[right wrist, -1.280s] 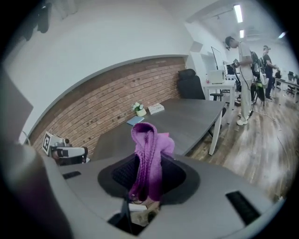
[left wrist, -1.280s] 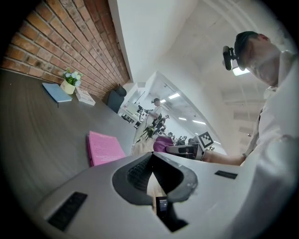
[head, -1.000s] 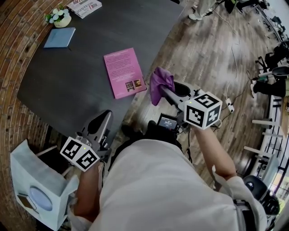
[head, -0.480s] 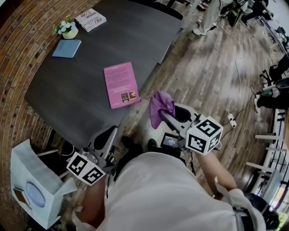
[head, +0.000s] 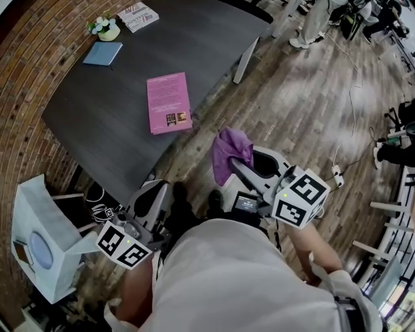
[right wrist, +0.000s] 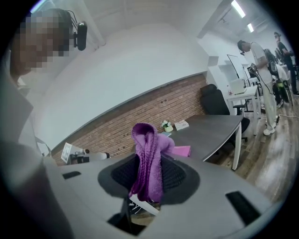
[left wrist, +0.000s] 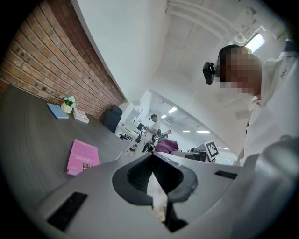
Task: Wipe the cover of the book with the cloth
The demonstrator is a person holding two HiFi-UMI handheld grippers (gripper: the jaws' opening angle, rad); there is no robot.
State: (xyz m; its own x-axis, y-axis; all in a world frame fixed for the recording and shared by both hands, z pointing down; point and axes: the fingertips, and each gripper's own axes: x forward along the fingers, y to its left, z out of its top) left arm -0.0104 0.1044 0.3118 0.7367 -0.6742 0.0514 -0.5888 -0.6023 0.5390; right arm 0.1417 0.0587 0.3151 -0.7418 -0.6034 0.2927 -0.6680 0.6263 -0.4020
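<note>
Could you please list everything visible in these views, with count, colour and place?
wall: one, red brick, left
floor: one, brown wood, right
table: one, dark grey, by the wall
book: one, pink, on the table's near part
notebook: one, blue, table's far end
flower pot: one, white, beside the notebook
magazine: one, white, beside the pot
bag: one, white, lower left
person: one, light clothes, standing far off
cloth: one, purple, in the right tool
left tool: grey, shut, empty
right tool: grey, shut on the cloth, above the floor
</note>
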